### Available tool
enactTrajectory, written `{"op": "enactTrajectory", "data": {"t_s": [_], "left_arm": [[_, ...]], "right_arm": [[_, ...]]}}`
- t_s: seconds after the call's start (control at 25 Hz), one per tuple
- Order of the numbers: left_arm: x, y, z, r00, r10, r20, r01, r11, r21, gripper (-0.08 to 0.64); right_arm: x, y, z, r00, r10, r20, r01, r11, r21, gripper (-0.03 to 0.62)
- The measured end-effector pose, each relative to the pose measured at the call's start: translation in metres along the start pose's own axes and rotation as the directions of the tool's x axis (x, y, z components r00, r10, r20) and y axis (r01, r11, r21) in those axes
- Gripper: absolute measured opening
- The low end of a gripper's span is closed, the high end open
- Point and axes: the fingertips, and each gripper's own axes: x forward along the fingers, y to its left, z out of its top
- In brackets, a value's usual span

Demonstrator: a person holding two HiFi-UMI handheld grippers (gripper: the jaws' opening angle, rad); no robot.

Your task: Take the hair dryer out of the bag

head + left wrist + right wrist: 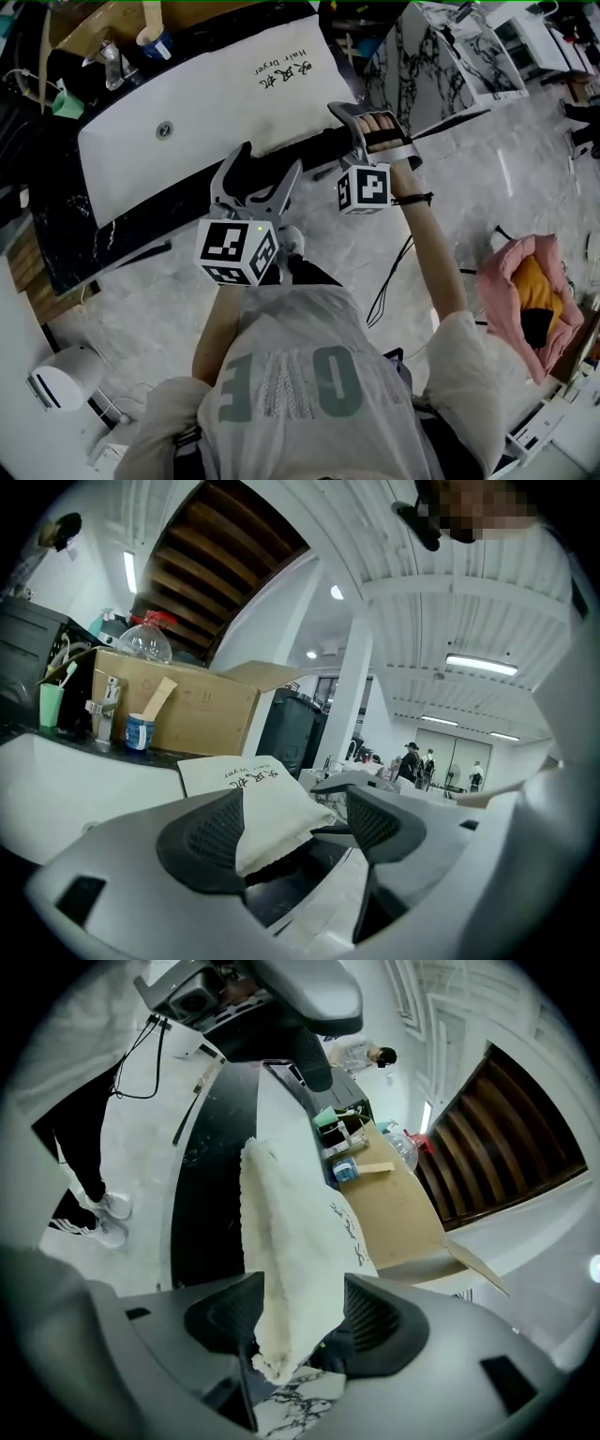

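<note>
Black marble covers the desk (56, 234) we lean over, and pale veined stone covers the floor (169, 319) below it. A white cloth bag (206, 112) printed "Hair Dryer" lies flat across the desk, with the print at its far right end. We cannot see the hair dryer itself in any view.

Our right gripper (300, 1321) is at the bag's right end, at the near edge of the desk. Its fingers (220, 1321) are set on either side of the bag's frayed edge. The cloth fills the gap between them, and the corner droops below them over the floor. Our hand (380, 122) wraps the handle.

Our left gripper (286, 832) sits at the near edge of the desk, left of the right one. Its fingers (202, 841) stand wide apart. A corner of the bag shows in the gap, against the left finger and clear of the right one. We cannot tell whether the cloth touches that finger.

At the far left of the desk stands a cardboard box (187, 705), with a blue cup (139, 731) and a green cup (50, 705) in front of it. On the floor to the right lie a black cable (389, 281) and a pink bundle (525, 291).
</note>
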Motion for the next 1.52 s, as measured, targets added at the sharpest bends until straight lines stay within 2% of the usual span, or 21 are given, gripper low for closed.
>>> {"op": "enactTrajectory", "data": {"t_s": [0.04, 0.08, 0.12, 0.16, 0.24, 0.36, 0.6, 0.88, 1.04, 1.12, 1.32, 1.44, 1.52], "left_arm": [[-0.001, 0.001, -0.001, 1.000, 0.003, -0.001, -0.003, 1.000, -0.002, 0.324], [-0.001, 0.003, -0.002, 1.000, 0.005, -0.001, -0.005, 1.000, -0.007, 0.324], [-0.001, 0.004, -0.003, 1.000, 0.007, -0.001, -0.007, 1.000, -0.013, 0.324], [-0.001, 0.005, -0.003, 1.000, 0.009, 0.001, -0.009, 1.000, -0.019, 0.324], [-0.001, 0.007, -0.001, 1.000, 0.019, 0.006, -0.019, 0.999, -0.026, 0.324], [0.000, 0.012, 0.002, 0.999, 0.033, 0.013, -0.033, 0.999, -0.026, 0.324], [0.001, 0.018, 0.008, 0.998, 0.052, 0.020, -0.052, 0.998, -0.027, 0.322], [-0.009, 0.030, 0.016, 0.995, 0.092, 0.047, -0.090, 0.995, -0.044, 0.322], [-0.013, 0.040, 0.016, 0.991, 0.127, 0.038, -0.125, 0.991, -0.040, 0.322], [-0.008, 0.036, 0.016, 0.994, 0.107, 0.011, -0.107, 0.993, -0.045, 0.322], [0.005, -0.019, 0.016, 0.999, -0.049, 0.004, 0.049, 0.991, -0.122, 0.319], [0.023, -0.027, 0.011, 0.996, -0.086, 0.004, 0.085, 0.979, -0.184, 0.281], [0.038, -0.024, 0.009, 0.995, -0.098, -0.006, 0.095, 0.971, -0.219, 0.281]], "right_arm": [[0.001, 0.000, 0.002, 1.000, 0.002, 0.006, -0.002, 1.000, -0.009, 0.279], [0.002, 0.000, 0.003, 1.000, -0.001, 0.010, 0.002, 1.000, -0.019, 0.240], [0.002, 0.000, 0.004, 1.000, -0.008, 0.014, 0.009, 1.000, -0.026, 0.175], [0.001, -0.002, 0.005, 1.000, -0.017, 0.019, 0.017, 1.000, -0.026, 0.145], [-0.003, -0.011, 0.009, 0.998, -0.041, 0.037, 0.042, 0.999, -0.013, 0.128], [-0.009, -0.033, 0.015, 0.993, -0.100, 0.063, 0.099, 0.995, 0.006, 0.061], [-0.020, -0.073, 0.028, 0.977, -0.190, 0.095, 0.189, 0.982, 0.016, 0.054], [-0.027, -0.106, 0.046, 0.962, -0.239, 0.134, 0.241, 0.971, 0.008, 0.052], [-0.031, -0.116, 0.058, 0.955, -0.253, 0.153, 0.255, 0.967, 0.004, 0.051], [-0.031, -0.118, 0.059, 0.955, -0.255, 0.152, 0.257, 0.966, 0.006, 0.051], [-0.031, -0.118, 0.058, 0.958, -0.245, 0.147, 0.245, 0.969, 0.019, 0.051], [-0.032, -0.118, 0.052, 0.960, -0.248, 0.130, 0.251, 0.968, -0.006, 0.051], [-0.033, -0.119, 0.046, 0.961, -0.242, 0.130, 0.239, 0.970, 0.043, 0.051]]}}
